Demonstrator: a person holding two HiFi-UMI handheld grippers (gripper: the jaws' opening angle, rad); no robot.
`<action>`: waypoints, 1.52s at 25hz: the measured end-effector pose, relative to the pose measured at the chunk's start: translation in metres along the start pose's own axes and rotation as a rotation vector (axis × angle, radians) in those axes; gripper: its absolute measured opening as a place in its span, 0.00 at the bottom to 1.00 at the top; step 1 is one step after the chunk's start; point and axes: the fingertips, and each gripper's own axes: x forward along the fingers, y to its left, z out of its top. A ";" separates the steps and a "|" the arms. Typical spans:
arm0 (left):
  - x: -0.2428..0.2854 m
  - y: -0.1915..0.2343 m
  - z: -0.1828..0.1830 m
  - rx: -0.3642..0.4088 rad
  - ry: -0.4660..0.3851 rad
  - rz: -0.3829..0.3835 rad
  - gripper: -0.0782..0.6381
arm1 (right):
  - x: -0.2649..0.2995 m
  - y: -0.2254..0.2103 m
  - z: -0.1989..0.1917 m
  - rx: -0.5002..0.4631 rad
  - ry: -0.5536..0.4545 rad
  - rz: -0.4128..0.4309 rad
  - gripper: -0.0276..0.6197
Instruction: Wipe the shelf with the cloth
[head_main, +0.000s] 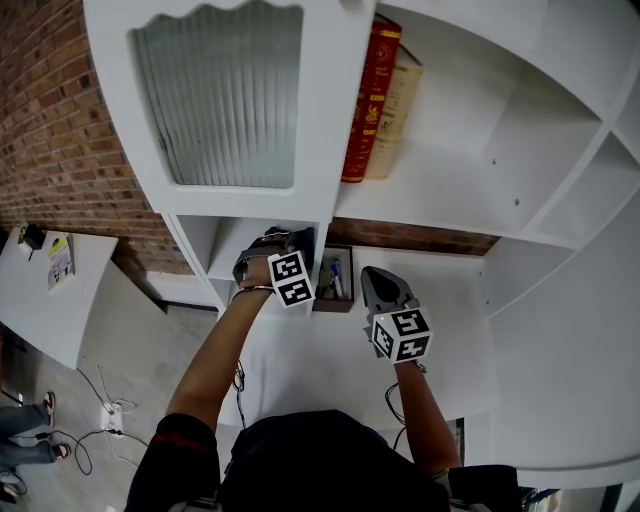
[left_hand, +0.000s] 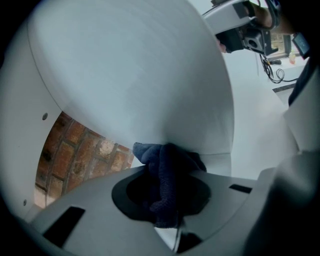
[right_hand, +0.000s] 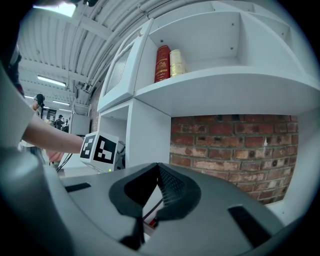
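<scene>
Brick wall at far left. White shelf unit: one ribbed glass door, then two books side by side, red book and tan book. Left tongs reach into the low compartment under the door, clamped on one dark blue cloth pressed against a white shelf panel. One brown box holding pens stands between the two tongs. Right tongs are closed and empty, over the bench.
</scene>
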 end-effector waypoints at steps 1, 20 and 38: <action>0.000 0.000 -0.001 -0.009 -0.003 -0.001 0.20 | 0.000 -0.001 0.000 0.001 0.000 -0.001 0.06; -0.020 0.025 -0.086 -0.101 0.131 0.075 0.20 | 0.020 0.025 0.004 -0.006 0.001 0.069 0.06; -0.039 0.028 -0.127 -0.157 0.212 0.098 0.20 | 0.044 0.064 0.006 -0.015 0.002 0.172 0.06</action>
